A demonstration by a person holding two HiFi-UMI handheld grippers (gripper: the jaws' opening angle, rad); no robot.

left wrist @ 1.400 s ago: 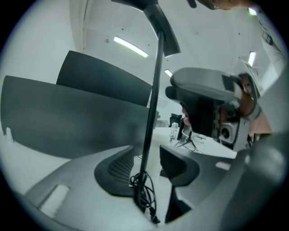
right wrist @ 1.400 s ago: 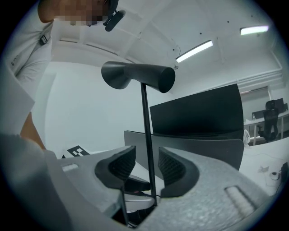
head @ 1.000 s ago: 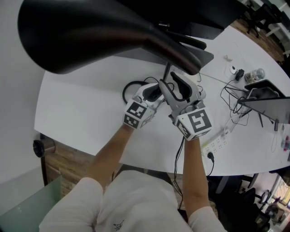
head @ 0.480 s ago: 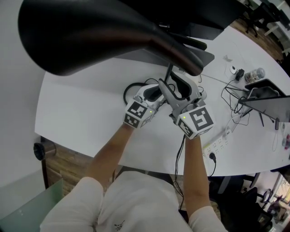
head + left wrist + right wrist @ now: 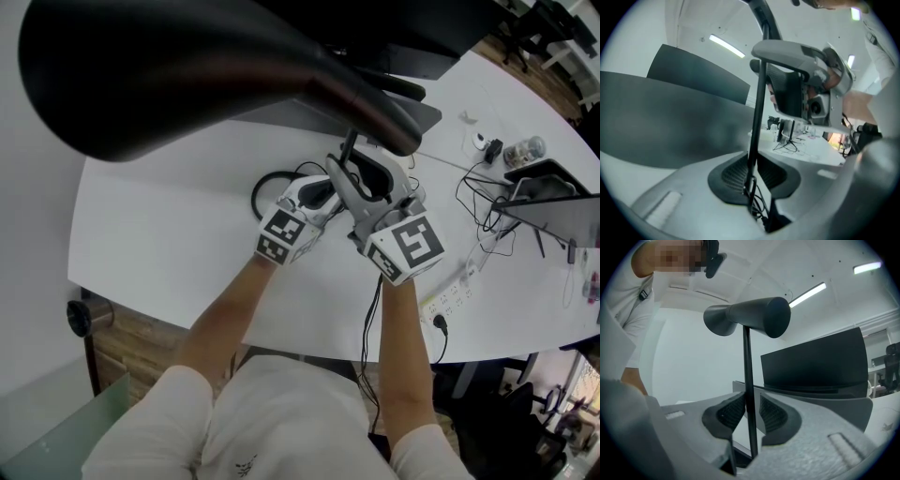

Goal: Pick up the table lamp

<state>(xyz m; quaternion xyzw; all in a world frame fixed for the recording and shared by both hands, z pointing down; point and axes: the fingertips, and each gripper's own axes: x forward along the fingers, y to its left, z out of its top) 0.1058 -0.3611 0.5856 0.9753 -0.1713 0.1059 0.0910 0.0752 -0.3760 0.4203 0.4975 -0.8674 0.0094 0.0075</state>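
The black table lamp's big shade (image 5: 187,75) fills the top of the head view; its thin pole (image 5: 347,148) runs down to the white table (image 5: 159,234). My left gripper (image 5: 330,180) and right gripper (image 5: 356,169) meet at the pole from the near side. In the left gripper view the pole (image 5: 757,117) stands between the dark pads of my left gripper (image 5: 752,176), which are closing and touch it on both sides. In the right gripper view the shade (image 5: 747,317) tops the pole (image 5: 748,390); my right gripper (image 5: 750,416) is closing, with a slit left on the right side.
A black cable (image 5: 267,187) loops on the table by the left gripper. A dark monitor (image 5: 403,37) stands behind the lamp. A device on a stand (image 5: 553,202), tangled wires, a jar (image 5: 525,155) and a power strip (image 5: 450,295) lie to the right.
Both pairs of jaws have narrowed around the lamp pole. The hands have stayed where they were, and the shade sits slightly further left in the head view.
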